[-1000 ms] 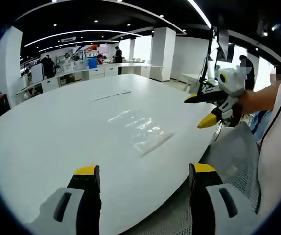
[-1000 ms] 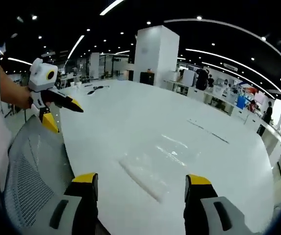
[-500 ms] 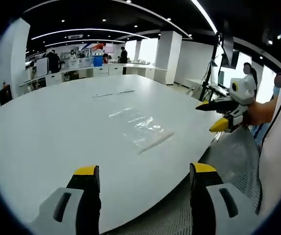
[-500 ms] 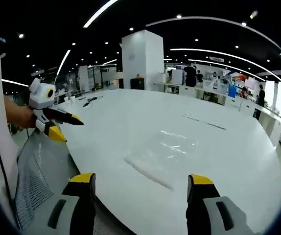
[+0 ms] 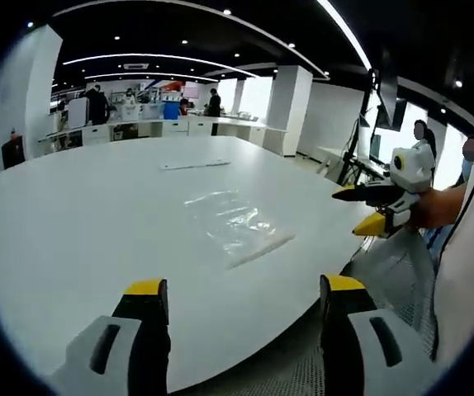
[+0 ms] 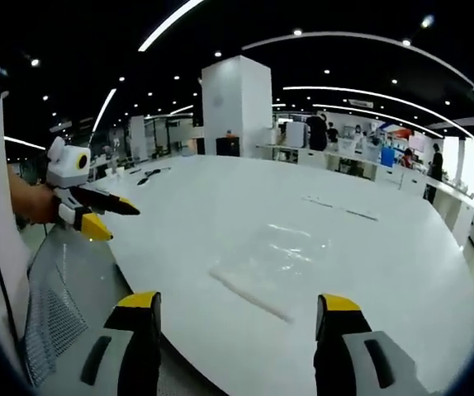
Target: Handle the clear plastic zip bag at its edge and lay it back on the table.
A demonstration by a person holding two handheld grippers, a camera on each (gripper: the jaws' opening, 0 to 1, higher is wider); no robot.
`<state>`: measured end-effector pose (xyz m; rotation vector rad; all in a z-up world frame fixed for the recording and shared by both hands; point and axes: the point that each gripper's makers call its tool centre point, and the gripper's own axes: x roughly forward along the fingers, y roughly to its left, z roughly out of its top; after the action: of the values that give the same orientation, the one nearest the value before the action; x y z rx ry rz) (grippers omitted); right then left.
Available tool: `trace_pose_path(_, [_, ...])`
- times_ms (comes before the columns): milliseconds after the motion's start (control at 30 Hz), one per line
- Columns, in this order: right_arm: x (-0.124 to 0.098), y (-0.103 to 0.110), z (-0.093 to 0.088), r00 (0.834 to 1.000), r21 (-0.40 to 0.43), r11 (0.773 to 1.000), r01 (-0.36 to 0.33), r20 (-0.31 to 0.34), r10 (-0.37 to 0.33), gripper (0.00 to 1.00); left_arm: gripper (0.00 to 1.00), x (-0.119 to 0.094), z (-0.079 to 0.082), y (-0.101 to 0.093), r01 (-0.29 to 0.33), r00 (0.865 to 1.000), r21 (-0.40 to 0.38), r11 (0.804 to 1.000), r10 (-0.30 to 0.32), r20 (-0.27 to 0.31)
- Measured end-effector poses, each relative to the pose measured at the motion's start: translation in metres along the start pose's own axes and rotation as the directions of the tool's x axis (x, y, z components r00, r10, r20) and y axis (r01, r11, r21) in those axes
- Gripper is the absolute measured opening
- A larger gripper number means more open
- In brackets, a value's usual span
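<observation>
Left gripper view: clear zip bag [image 5: 233, 223] lying flat on white tabletop [image 5: 80, 223], ahead of left gripper [image 5: 241, 290], jaws spread wide, holding nothing, short of near tabletop edge; right gripper [image 5: 367, 208] at right over grey mesh chair back [image 5: 394, 264], apart from bag, yellow-tipped jaws parted and empty. Right gripper view: same bag [image 6: 274, 262] flat on tabletop [image 6: 220, 206], sealed strip toward camera, beyond right gripper [image 6: 235, 312] with jaws wide and empty; left gripper [image 6: 105, 213] at left off tabletop edge, jaws parted, gripping nothing.
</observation>
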<state>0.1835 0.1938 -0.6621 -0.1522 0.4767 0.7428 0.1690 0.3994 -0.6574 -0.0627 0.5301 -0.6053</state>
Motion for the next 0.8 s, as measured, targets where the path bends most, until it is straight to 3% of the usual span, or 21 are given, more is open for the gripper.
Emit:
trace_pose_path(500, [0.003, -0.001, 0.0, 1.0, 0.0, 1.0, 0.018, 0.009, -0.018, 0.75, 0.73, 0.002, 0.0, 0.009, -0.013, 0.999, -0.018, 1.0, 0.013, 0.03])
trace_pose_path(800, [0.004, 0.0, -0.003, 1.0, -0.002, 1.0, 0.017, 0.003, -0.017, 0.75, 0.73, 0.0, 0.004, -0.008, 0.002, 1.0, -0.009, 1.0, -0.002, 0.015])
